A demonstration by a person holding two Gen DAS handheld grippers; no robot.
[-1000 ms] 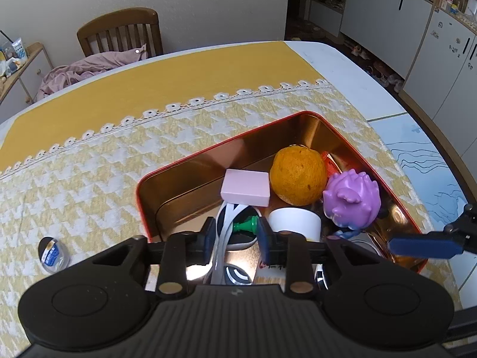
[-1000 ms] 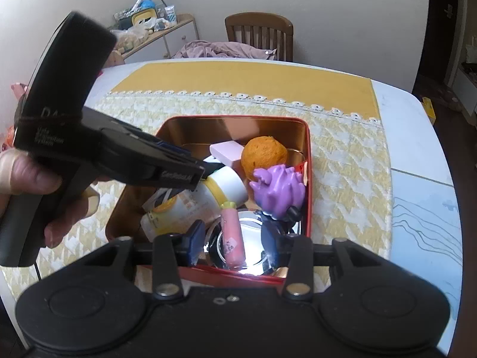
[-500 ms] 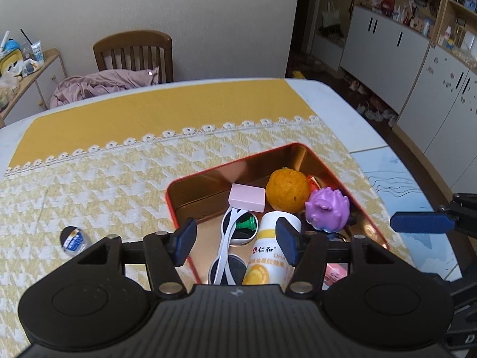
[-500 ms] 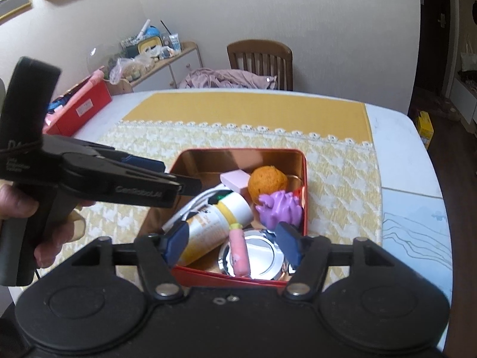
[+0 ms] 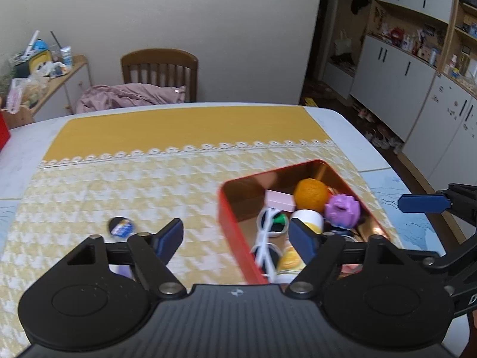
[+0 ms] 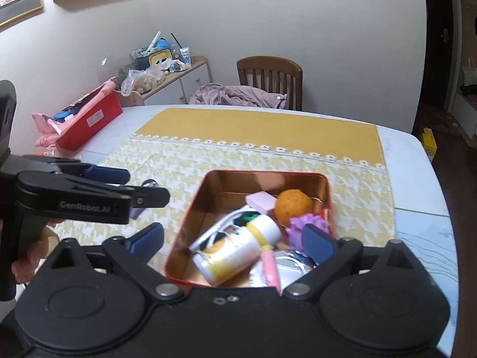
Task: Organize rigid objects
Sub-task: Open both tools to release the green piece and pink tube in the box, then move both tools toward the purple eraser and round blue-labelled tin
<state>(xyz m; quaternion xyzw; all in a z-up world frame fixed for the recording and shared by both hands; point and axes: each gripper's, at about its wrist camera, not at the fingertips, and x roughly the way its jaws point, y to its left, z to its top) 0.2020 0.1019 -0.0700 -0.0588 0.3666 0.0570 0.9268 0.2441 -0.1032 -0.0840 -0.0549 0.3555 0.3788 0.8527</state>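
Note:
A red tin box (image 5: 228, 208) (image 6: 182, 238) sits on the patterned cloth. It holds an orange ball (image 5: 310, 192) (image 6: 293, 204), a purple spiky toy (image 5: 342, 208), a pink block (image 6: 261, 201), a white and yellow bottle (image 6: 235, 250), white sunglasses (image 5: 268, 232) and a pink tube over a round silver tin (image 6: 290, 264). A small round tin (image 5: 120, 226) lies on the cloth left of the box. My left gripper (image 5: 235, 237) is open and empty above the box's left wall. My right gripper (image 6: 232, 238) is open and empty above the box.
A small purple item (image 5: 123, 270) lies under my left gripper's left finger. A red tray (image 6: 89, 120) with pink things stands at the table's far left. A wooden chair (image 5: 159, 71) with a pink cloth stands behind the table. White cabinets (image 5: 417, 89) line the right.
Both grippers have risen and drawn back from the box, and both have opened wide. The left gripper has swung left, so the box now sits to its right.

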